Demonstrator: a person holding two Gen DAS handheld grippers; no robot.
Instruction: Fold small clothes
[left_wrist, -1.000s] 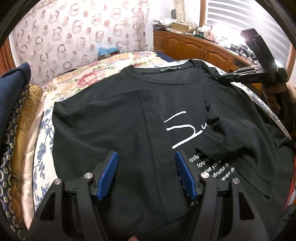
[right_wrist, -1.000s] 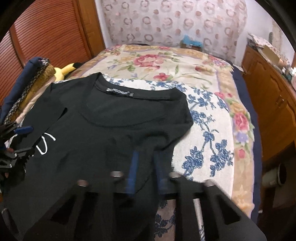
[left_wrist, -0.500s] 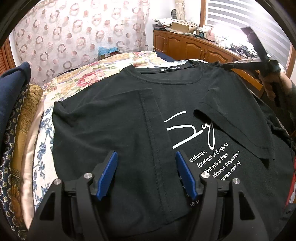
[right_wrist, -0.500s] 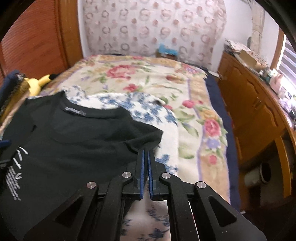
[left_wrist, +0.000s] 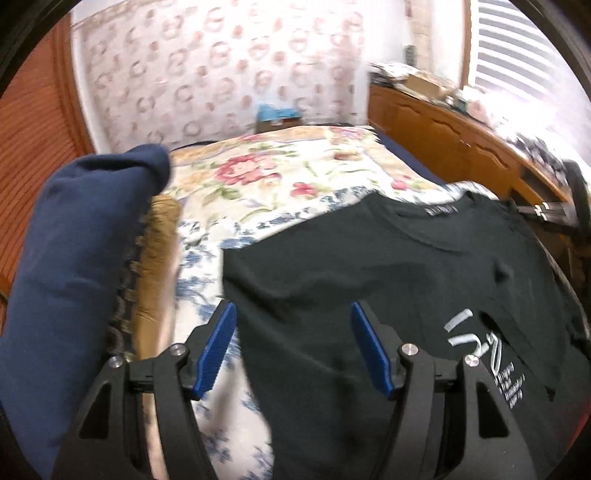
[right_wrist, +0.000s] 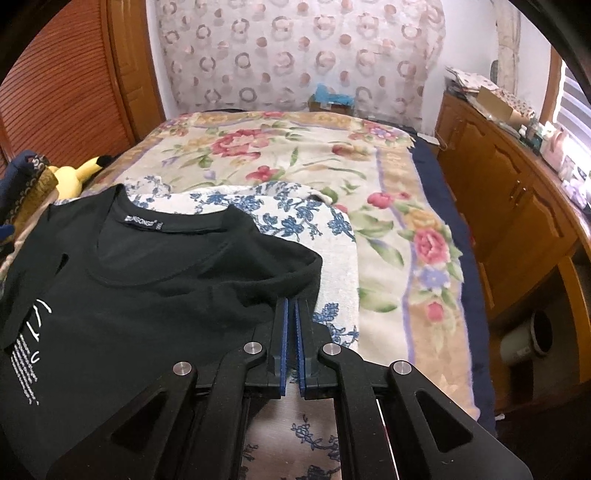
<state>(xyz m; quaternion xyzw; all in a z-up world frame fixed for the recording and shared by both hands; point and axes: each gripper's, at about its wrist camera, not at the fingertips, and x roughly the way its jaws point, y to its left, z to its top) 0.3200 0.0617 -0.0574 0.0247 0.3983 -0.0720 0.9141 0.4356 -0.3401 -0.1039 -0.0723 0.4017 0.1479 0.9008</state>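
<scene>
A black T-shirt (left_wrist: 369, 280) with white print lies spread on the bed, collar away from me; it also shows in the right wrist view (right_wrist: 147, 288). My left gripper (left_wrist: 293, 343) is open and empty, hovering over the shirt's left edge. My right gripper (right_wrist: 290, 321) is shut at the shirt's right shoulder edge; whether cloth is pinched between the pads I cannot tell. In the left wrist view the right gripper (left_wrist: 546, 216) shows at the far right by the shirt's shoulder.
A floral bedspread (right_wrist: 295, 155) covers the bed. A navy and gold stack of folded cloth (left_wrist: 74, 258) stands at the left edge. A yellow plush toy (right_wrist: 74, 173) lies behind it. A wooden cabinet (right_wrist: 517, 206) runs along the right.
My left gripper has swung left and up, now over the shirt's left edge. The right sleeve that lay folded over the print is pulled out flat. My right gripper stays shut.
</scene>
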